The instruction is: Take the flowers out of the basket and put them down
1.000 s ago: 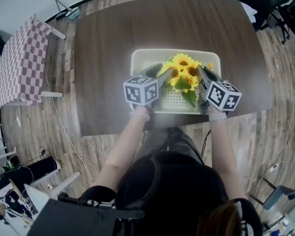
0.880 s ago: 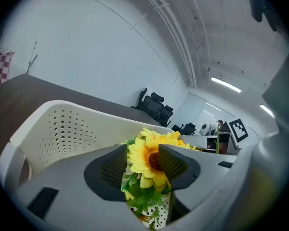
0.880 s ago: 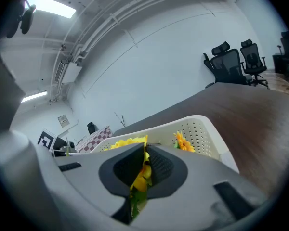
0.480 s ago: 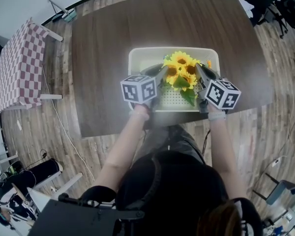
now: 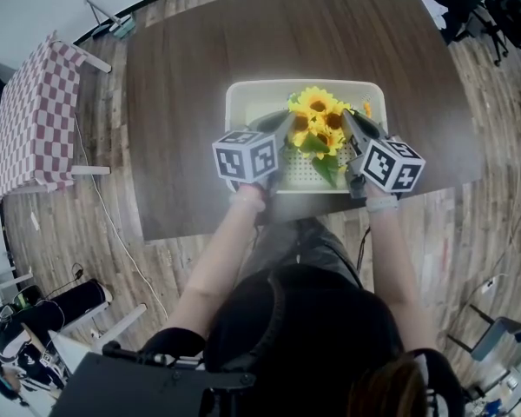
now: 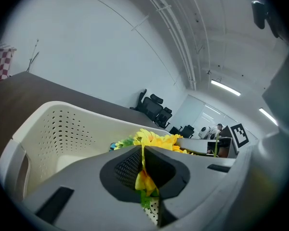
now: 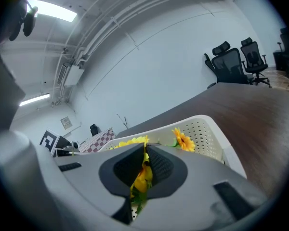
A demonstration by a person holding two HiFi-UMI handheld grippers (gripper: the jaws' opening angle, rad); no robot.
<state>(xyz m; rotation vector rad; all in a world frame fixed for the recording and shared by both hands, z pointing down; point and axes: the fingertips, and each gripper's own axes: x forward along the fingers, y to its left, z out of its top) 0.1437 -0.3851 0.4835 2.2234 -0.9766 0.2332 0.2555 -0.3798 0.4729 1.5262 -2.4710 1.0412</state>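
The flowers' (image 5: 318,114) stems lie hidden under blooms, left claw (image 5: 287,134) and right claw (image 5: 348,127).

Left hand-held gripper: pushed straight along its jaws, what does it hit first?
The flowers. The left hand-held gripper has just been closing its jaws, with petals pinched between them, and the bunch sits directly ahead. Beyond it probably the basket wall, but depth is unclear.

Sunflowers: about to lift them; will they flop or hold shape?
The sunflowers are probably light: thin petals, leaves. Likely floppy: the left gripper, jaws just closing, and right gripper pinch petals and leaves, which could bend or tear.
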